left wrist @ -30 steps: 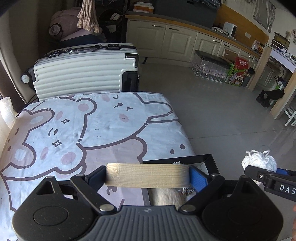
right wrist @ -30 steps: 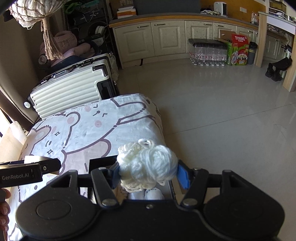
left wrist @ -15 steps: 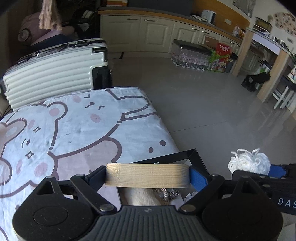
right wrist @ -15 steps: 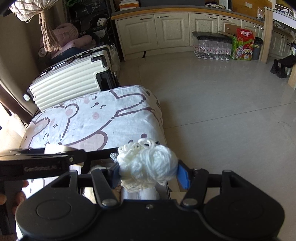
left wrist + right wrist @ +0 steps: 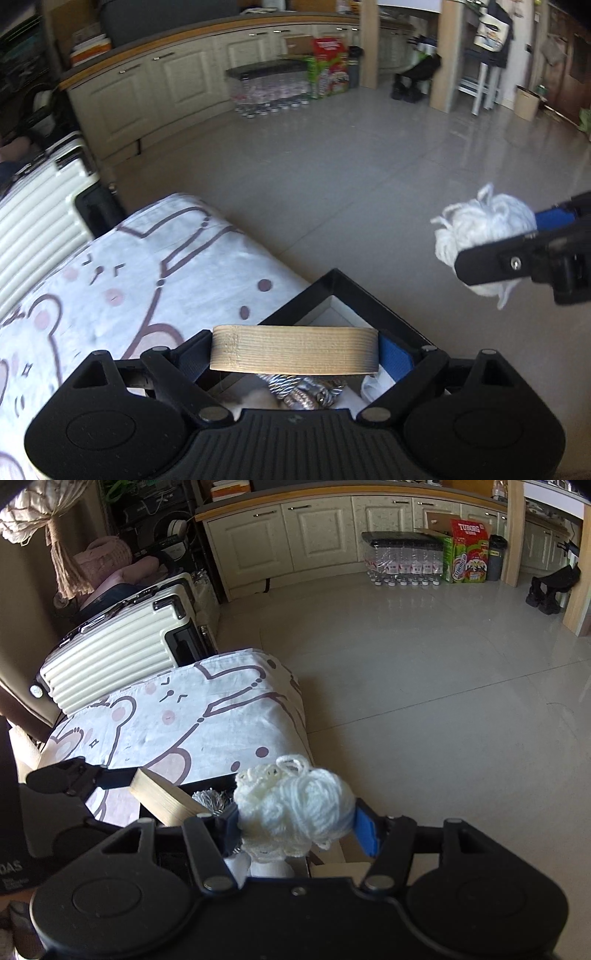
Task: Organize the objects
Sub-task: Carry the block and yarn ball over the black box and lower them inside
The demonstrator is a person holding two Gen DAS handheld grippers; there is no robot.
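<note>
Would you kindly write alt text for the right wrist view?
The right gripper clamps a ball of white yarn above an open black box. At left, the left gripper holds a tan tape roll over a bear-print cloth.

Matt ribbed wood-look ring [image 5: 294, 349], fluffy white yarn ball [image 5: 295, 806], soft printed cloth [image 5: 192, 716], glossy floor [image 5: 424, 701], prob. tile
</note>
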